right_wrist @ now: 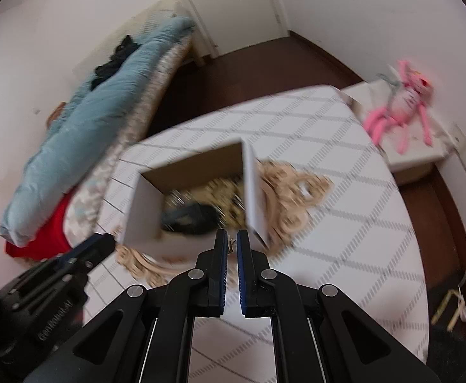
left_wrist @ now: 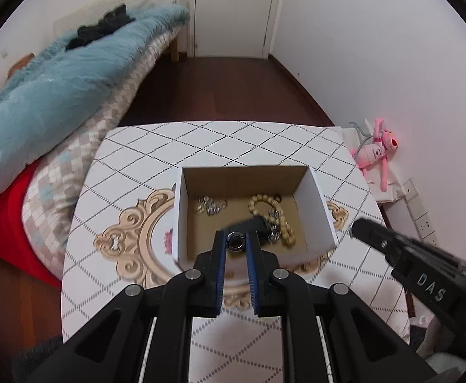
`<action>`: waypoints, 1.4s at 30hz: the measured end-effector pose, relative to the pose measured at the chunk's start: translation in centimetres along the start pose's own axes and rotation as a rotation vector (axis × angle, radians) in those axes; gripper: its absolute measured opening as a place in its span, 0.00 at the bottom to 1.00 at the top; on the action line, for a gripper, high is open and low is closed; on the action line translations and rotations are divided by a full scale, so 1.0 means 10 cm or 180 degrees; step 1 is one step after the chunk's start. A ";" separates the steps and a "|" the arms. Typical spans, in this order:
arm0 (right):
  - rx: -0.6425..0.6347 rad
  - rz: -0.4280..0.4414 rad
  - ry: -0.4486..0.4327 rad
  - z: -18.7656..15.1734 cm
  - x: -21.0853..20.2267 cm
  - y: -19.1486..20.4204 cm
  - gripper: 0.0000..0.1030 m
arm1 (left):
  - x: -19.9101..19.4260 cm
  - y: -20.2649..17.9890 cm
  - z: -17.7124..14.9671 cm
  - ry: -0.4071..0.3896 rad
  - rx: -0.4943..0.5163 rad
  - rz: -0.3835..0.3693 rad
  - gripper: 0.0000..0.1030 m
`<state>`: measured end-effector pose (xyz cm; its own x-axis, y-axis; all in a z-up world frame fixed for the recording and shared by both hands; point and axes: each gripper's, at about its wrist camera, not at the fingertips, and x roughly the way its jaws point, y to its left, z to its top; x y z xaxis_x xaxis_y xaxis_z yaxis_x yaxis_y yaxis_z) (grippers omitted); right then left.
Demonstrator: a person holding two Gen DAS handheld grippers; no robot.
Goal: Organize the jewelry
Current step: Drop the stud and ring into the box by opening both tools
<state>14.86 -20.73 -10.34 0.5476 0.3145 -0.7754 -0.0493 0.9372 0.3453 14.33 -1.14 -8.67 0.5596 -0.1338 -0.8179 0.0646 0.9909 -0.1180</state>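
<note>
An open white cardboard box (left_wrist: 316, 204) stands on the patterned table. Inside lie a wooden bead bracelet (left_wrist: 265, 206), a silver chain piece (left_wrist: 212, 206) and a dark item (left_wrist: 249, 223). My left gripper (left_wrist: 235, 242) is shut on a small silver ring (left_wrist: 235, 242) and holds it over the box's near edge. My right gripper (right_wrist: 232, 242) sits just in front of the box (right_wrist: 137, 217), fingers nearly closed on a tiny pale jewelry piece (right_wrist: 232, 245). The right wrist view is blurred. The right gripper also shows in the left wrist view (left_wrist: 357, 228) beside the box.
The table (left_wrist: 249, 140) carries a diamond-pattern cloth with a beige ornament. A bed with a blue blanket (left_wrist: 57, 95) is at the left. A pink plush toy (left_wrist: 379, 150) lies on a low stand at the right. A door (left_wrist: 233, 9) is behind.
</note>
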 end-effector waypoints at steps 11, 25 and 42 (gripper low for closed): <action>-0.0404 -0.0238 0.0612 0.76 0.84 0.22 0.07 | 0.69 0.31 0.61 0.0651 0.0054 0.0168 0.14; -0.0595 -0.0703 0.0632 0.79 0.80 0.18 0.55 | 0.68 0.54 0.56 0.0614 -0.0055 0.0588 0.95; -0.0596 -0.1054 0.0564 0.37 0.71 0.02 1.00 | 0.61 0.53 0.15 0.0609 -0.0136 0.0652 1.00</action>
<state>21.85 -18.83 -13.83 0.4081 -0.0027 -0.9129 -0.0547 0.9981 -0.0274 19.30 3.33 -13.41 0.3909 0.0651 -0.9181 -0.0711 0.9967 0.0404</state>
